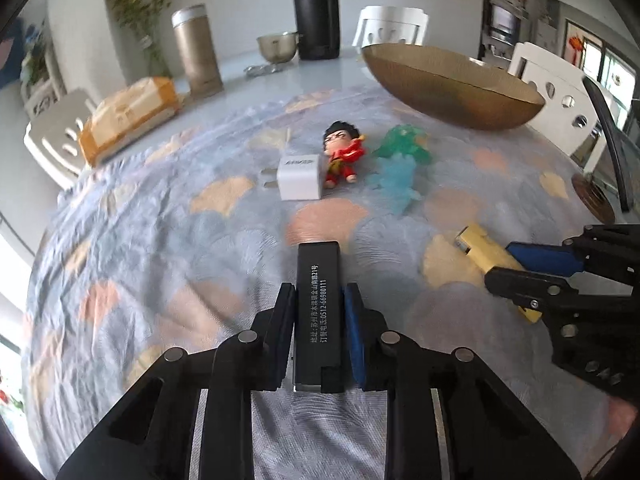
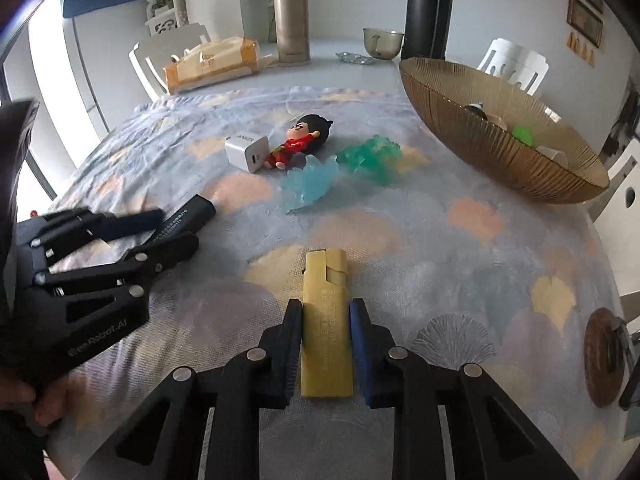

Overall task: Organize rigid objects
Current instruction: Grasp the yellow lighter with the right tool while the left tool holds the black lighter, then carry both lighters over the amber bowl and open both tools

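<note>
**Lighters gripped in both tools, bowl not yet reached**

Black lighter (image 1: 318, 312) sits clamped in the left tool (image 1: 319, 300), yellow lighter (image 2: 326, 328) clamped in the right tool (image 2: 326, 316), both low over the quilted worktop (image 2: 420, 240). Each long axis runs forward along the fingers, pointing away. Narrow grips on smooth sides could let either one slip or twist during the carry to the bowl (image 2: 500, 148).

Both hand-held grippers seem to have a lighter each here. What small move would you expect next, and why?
Probably a lift toward the amber bowl. The left hand-held gripper is shut on the black lighter, the right hand-held gripper on the yellow lighter, and the bowl already holds small items.
</note>
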Motion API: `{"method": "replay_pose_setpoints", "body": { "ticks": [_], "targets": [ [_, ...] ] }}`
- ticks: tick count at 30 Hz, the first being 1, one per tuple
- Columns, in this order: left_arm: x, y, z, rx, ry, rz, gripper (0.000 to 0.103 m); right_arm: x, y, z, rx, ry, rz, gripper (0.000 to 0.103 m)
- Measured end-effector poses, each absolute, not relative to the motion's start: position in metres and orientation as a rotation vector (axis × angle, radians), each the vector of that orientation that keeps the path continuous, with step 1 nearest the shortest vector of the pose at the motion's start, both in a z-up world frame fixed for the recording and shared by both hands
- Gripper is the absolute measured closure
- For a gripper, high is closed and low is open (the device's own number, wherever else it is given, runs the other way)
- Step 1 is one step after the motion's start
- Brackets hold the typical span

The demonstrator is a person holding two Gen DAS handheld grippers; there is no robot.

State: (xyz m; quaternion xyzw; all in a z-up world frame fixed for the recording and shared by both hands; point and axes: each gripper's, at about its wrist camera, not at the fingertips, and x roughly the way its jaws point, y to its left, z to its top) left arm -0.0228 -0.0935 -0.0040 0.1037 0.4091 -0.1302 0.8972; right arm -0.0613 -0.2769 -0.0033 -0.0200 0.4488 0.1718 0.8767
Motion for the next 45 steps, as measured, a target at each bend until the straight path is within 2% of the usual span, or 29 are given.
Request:
{"method": "replay_pose_setpoints", "body": {
  "ticks": [6,13,25,29,35,38,41,45],
  "targets": [
    [-0.029,-0.068,0.012,0.064,0.761,-0.303,0.082,-0.073,-0.315,0.013,0.195,0.846,0.527,0.080],
    [-0.029,-0.071,0.013,0.061,0.749,-0.312,0.082,-0.067,-0.312,0.006,0.183,0.880,0.477,0.080],
    [-0.031,-0.070,0.014,0.069,0.742,-0.299,0.082,-0.077,-0.314,0.014,0.140,0.808,0.448,0.080],
    [-0.025,-0.079,0.032,0.069,0.719,-0.308,0.082,-0.081,-0.322,0.034,0.131,0.761,0.419,0.080],
    [-0.005,-0.122,0.123,0.097,0.511,-0.392,0.082,-0.071,-0.342,0.109,0.106,0.594,0.293,0.080],
    [0.016,-0.156,0.153,0.122,0.445,-0.433,0.082,-0.053,-0.350,0.136,0.093,0.545,0.152,0.080],
    [0.047,-0.187,0.155,0.118,0.453,-0.455,0.082,-0.030,-0.354,0.142,0.103,0.545,0.043,0.080],
    [0.087,-0.210,0.127,0.066,0.555,-0.468,0.082,0.008,-0.371,0.122,0.171,0.639,-0.039,0.080]
  ]
}}
